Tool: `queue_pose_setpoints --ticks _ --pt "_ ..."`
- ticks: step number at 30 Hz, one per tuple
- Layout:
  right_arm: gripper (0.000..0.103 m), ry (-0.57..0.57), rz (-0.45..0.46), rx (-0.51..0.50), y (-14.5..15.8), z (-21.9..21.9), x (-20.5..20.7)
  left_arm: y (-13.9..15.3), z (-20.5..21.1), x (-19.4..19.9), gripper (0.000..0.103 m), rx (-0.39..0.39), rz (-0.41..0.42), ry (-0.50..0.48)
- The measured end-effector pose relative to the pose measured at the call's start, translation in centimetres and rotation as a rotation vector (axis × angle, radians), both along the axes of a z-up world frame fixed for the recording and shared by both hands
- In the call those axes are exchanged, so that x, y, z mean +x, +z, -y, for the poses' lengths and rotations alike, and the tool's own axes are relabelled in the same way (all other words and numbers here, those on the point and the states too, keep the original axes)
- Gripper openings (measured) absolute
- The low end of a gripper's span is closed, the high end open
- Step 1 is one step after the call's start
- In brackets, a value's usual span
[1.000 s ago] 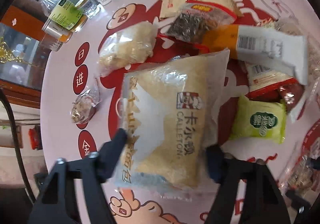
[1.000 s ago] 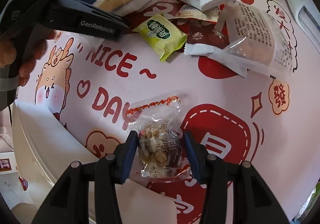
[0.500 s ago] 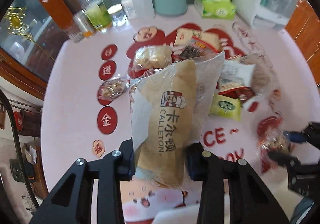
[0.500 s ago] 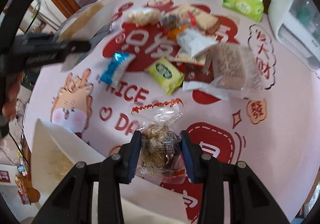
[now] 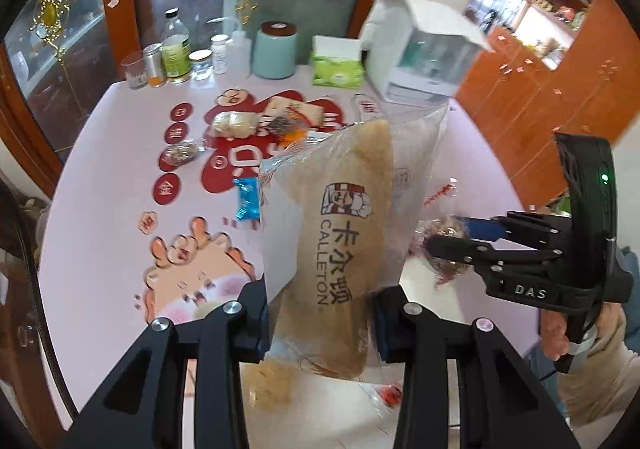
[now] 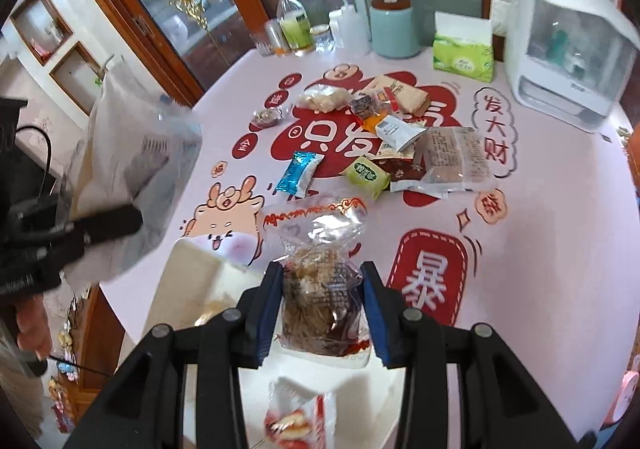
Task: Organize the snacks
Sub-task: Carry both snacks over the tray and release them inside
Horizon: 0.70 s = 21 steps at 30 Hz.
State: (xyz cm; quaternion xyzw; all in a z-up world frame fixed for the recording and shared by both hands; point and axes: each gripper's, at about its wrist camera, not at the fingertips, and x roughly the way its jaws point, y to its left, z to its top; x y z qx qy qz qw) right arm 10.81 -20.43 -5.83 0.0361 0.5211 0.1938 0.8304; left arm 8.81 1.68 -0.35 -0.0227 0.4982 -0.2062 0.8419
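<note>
The left gripper (image 5: 320, 323) is clamped on a bread bag (image 5: 344, 225), a clear wrapper printed CALLETON with a long tan loaf inside; the bag stands nearly upright between the jaws, its top leaning toward one o'clock, lifted clear of the pink table (image 5: 100, 177). The right gripper (image 6: 322, 313) is clamped on a nut pack (image 6: 320, 289), a small clear pouch with a red frilled edge at twelve o'clock, also held off the table. In the left view the right gripper comes in from three o'clock, a hand (image 5: 560, 333) wrapped around its handle. Below both grippers, at six o'clock, sits a white bin (image 6: 188, 281) at the table's near edge; a red-and-white packet (image 6: 296, 421) lies inside it. The remaining snacks lie in a loose pile (image 6: 400, 145) on the red print at twelve o'clock in the right view: a blue pack (image 6: 298, 173) at eleven o'clock of the nut pack, a green pack (image 6: 366, 175) just right of it, and a large clear bag (image 6: 456, 159) at one o'clock. Along the far edge stand bottles (image 6: 294, 25), a teal jar (image 6: 392, 27), a green tissue box (image 6: 462, 55) and a white appliance (image 6: 560, 37).
</note>
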Motion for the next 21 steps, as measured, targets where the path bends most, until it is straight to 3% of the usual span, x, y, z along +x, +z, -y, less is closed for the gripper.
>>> queue_pose_setpoints --ticks 3,8,11,17,21 --pt "0.039 -0.021 0.022 0.017 1.2 0.0 -2.9 0.6 -0.4 -3.5 0.037 -0.064 0.015 -0.026" --pt "0.04 -0.098 0.057 -0.058 1.6 -1.6 -8.7 -0.8 -0.5 -8.7 0.037 0.081 0.08 -0.027" --pt "0.04 -0.104 0.03 -0.091 0.5 -3.2 -11.4 -2.9 -0.7 -11.0 0.038 0.147 0.07 -0.01" --pt "0.04 -0.124 -0.017 -0.16 -2.3 -5.4 -15.4 -6.3 -0.6 -13.3 0.038 0.191 -0.024 -0.038" --pt "0.04 -0.138 -0.022 -0.188 -2.8 -6.2 -17.2 -6.4 -0.3 -14.1 0.039 0.211 -0.013 -0.05"
